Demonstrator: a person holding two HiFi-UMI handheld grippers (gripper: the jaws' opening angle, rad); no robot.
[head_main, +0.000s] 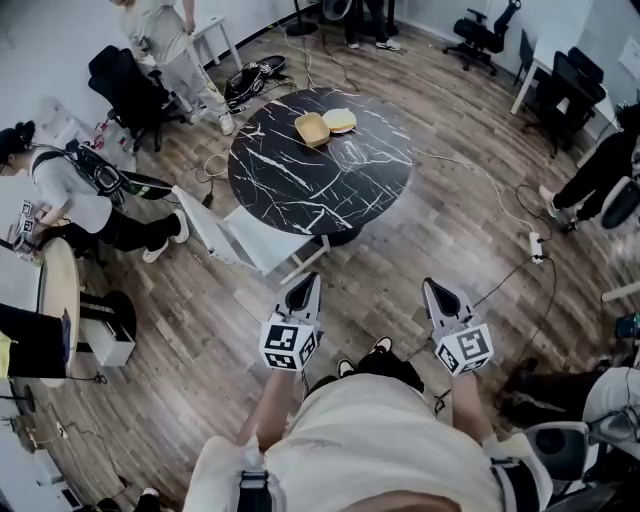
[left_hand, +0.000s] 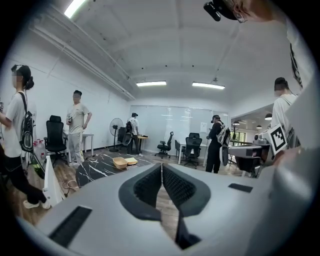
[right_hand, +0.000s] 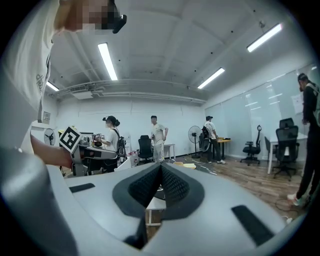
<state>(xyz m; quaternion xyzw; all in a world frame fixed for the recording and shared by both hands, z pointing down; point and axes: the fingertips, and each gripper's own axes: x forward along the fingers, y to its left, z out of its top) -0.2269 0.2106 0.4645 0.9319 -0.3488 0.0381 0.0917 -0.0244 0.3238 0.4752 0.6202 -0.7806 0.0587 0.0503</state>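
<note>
Contents of yellow trays (head_main: 312, 129) — too small.

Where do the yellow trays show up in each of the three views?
Head view: the yellow trays lie at top centre, on the far side of the round black table.
Left gripper view: the yellow trays are left of centre, just above the jaws, on the table.
Right gripper view: the yellow trays are small, just right of the jaw tips.
Shared landmark: the round black table with white veins, under the trays in every view.

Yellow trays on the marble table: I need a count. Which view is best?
Head view: from above, both yellow trays show side by side. Left gripper view shows them small; right gripper view, barely.
</note>
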